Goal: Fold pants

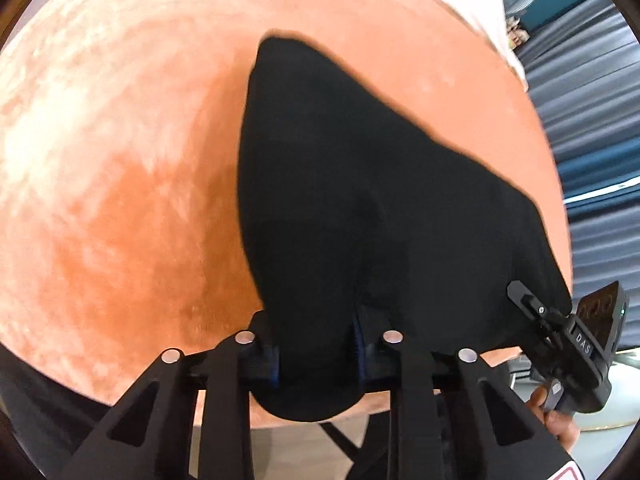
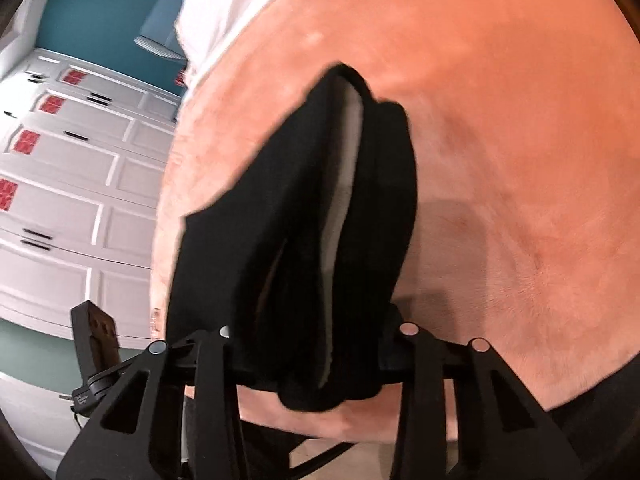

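Black pants [image 1: 360, 184] hang lifted over an orange plush blanket [image 1: 120, 160]. My left gripper [image 1: 318, 354] is shut on one end of the pants, the cloth bunched between its blue pads. My right gripper [image 2: 308, 356] is shut on the other end of the pants [image 2: 304, 208], where a pale inner lining shows in the fold. The right gripper also shows at the right edge of the left wrist view [image 1: 532, 304], clamped on the cloth. The left gripper's body [image 2: 94, 344] shows at the lower left of the right wrist view. The far end of the pants reaches toward the blanket.
A white pillow or sheet [image 2: 240, 4] lies at the far edge of the blanket [image 2: 500, 120]. White cabinet doors with red tags [image 2: 72, 168] and a teal wall [image 2: 100, 20] stand to the left. Dark blue slatted blinds [image 1: 580, 100] are on the right.
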`<move>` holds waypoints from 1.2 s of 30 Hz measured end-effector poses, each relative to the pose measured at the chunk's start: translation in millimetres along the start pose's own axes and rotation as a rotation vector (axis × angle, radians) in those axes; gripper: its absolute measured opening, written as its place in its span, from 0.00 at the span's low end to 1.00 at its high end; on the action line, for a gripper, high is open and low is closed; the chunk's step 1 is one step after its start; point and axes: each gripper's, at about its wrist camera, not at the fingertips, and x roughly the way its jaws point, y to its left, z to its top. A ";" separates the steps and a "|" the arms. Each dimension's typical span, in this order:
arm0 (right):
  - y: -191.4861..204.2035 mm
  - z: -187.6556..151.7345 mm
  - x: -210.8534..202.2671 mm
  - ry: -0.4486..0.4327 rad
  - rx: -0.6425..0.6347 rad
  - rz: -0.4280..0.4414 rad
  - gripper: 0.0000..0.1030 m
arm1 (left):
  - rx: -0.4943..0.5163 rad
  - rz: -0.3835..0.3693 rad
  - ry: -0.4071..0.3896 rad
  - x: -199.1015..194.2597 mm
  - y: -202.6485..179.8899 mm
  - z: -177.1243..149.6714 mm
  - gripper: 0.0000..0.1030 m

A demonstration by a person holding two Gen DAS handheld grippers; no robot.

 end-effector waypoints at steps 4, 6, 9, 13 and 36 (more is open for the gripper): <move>39.2 -1.7 -38.5 -0.044 -0.086 0.032 0.34 | 0.101 -0.013 -0.116 -63.6 -33.2 -1.3 0.18; 59.3 -2.7 -62.3 -0.077 -0.126 0.066 0.34 | 0.135 -0.023 -0.157 -89.2 -45.5 -0.3 0.18; 84.6 -3.3 -92.5 -0.120 -0.176 0.106 0.34 | 0.176 -0.045 -0.223 -123.8 -69.4 0.3 0.18; 120.4 1.7 -130.1 -0.218 -0.254 0.144 0.34 | 0.241 -0.072 -0.339 -168.8 -102.4 10.7 0.18; 230.7 299.4 -59.0 -0.573 -0.387 0.313 0.34 | 0.406 -0.027 -0.692 -167.7 -189.0 320.2 0.19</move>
